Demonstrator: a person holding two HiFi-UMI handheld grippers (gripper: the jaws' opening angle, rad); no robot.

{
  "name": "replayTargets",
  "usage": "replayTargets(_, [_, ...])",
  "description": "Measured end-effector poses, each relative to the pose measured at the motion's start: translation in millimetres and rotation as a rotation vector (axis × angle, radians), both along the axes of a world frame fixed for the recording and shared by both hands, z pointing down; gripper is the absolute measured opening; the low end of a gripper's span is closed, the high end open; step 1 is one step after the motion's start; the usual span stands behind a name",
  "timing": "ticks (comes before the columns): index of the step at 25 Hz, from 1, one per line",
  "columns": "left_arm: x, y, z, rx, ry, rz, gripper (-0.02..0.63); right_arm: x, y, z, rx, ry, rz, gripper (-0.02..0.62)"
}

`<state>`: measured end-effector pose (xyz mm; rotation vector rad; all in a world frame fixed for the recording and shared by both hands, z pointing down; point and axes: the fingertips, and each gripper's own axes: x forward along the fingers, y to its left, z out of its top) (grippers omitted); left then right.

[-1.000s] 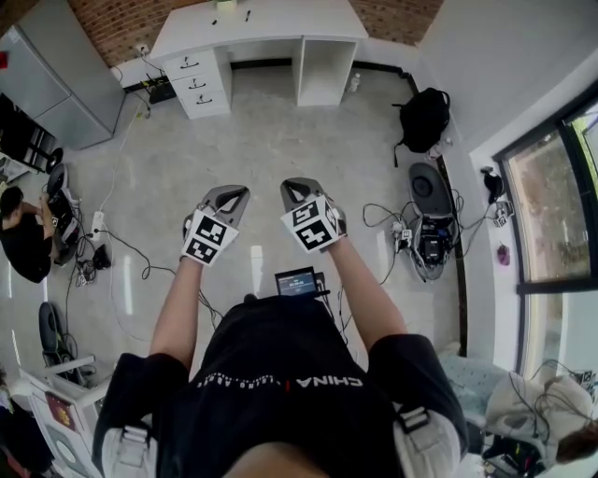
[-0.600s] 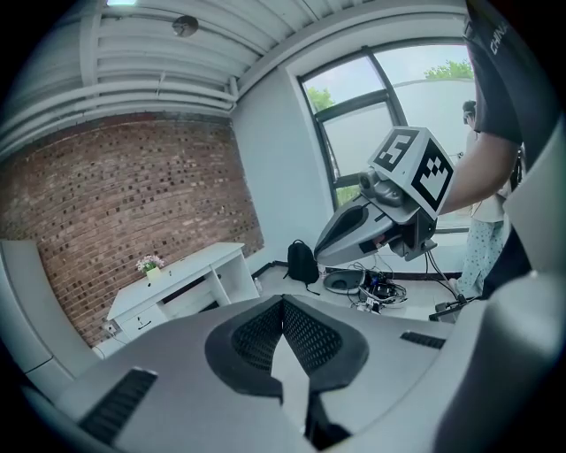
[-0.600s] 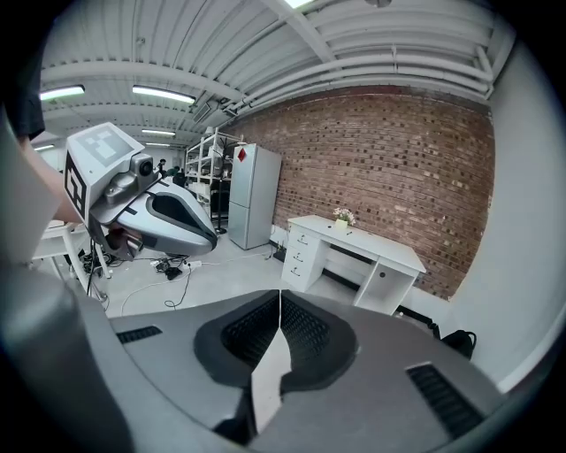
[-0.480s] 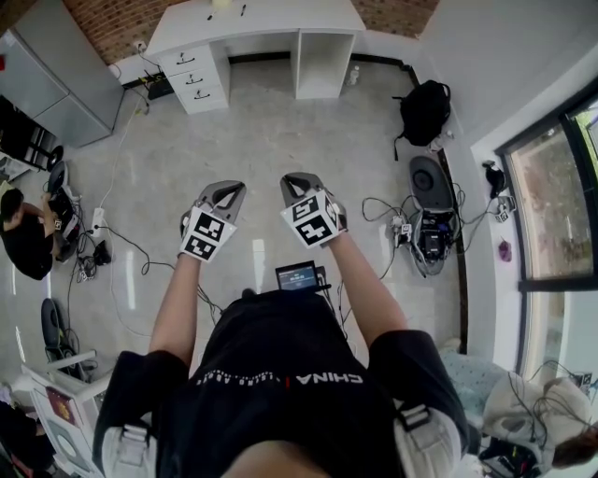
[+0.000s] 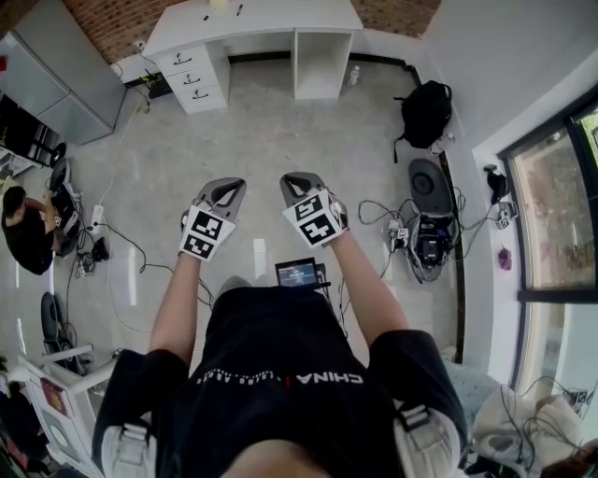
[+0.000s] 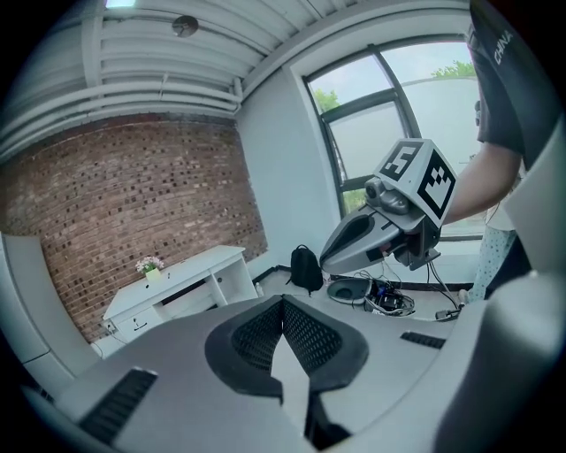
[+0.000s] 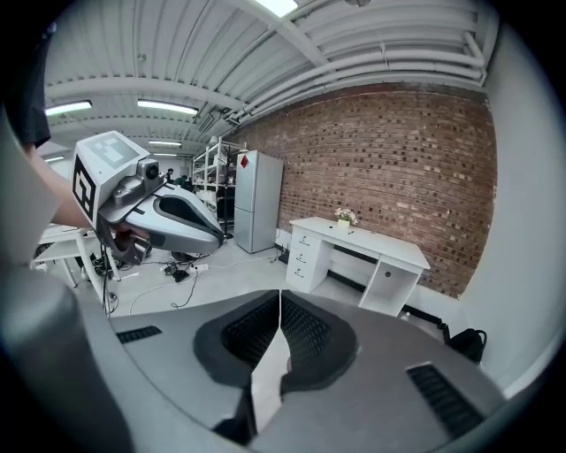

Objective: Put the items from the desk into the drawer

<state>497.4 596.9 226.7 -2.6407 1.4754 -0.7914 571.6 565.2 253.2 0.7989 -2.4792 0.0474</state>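
Boxy white desk (image 5: 271, 17) slid up-frame; left gripper (image 5: 230, 186), right gripper (image 5: 293, 180) closed.

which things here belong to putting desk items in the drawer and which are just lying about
Job: white desk, white drawer stack, small potted flowers on top, left gripper, right gripper, both shut, empty.
Lying about: black backpack, grey cabinet, black floor cables.

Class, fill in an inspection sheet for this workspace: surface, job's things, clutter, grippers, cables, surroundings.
Surface: white desk, far from both grippers.
Job's things: flower pot and small dark items on the desk; drawers shut.
Clutter: black backpack on the floor by the wall.
Grippers: left gripper and right gripper, jaws together, empty.
Cables: loose cables across the floor.
Surroundings: brick wall, grey cabinet, window, a seated person.
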Motion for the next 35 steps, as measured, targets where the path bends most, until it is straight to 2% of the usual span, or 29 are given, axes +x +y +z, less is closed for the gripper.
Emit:
replayTargets(9, [-4, -34, 10, -0.019, -0.005, -0.005, 0.012, -2, -33, 9, -0.056, -0.043, 0.000, 0.017])
replayTargets(15, [-18, -82, 22, -0.014, 0.009, 0.034, 0.012, -16, -78, 23, -0.050, -0.009, 0.029, 0.017])
replayTargets(23, [-66, -188, 26, -0.038, 0.024, 0.086, 0.011, -61, -180, 23, -0.058, 0.023, 0.078, 0.017])
replayTargets(29, [-120, -269, 17, -0.048, 0.030, 0.108, 0.012, -112, -257, 11, -0.078, 0.007, 0.109, 0.017])
replayTargets(35, [-170, -327, 23, -0.068, 0.029, 0.123, 0.011, -158, -316, 12, -0.089, 0.018, 0.131, 0.017])
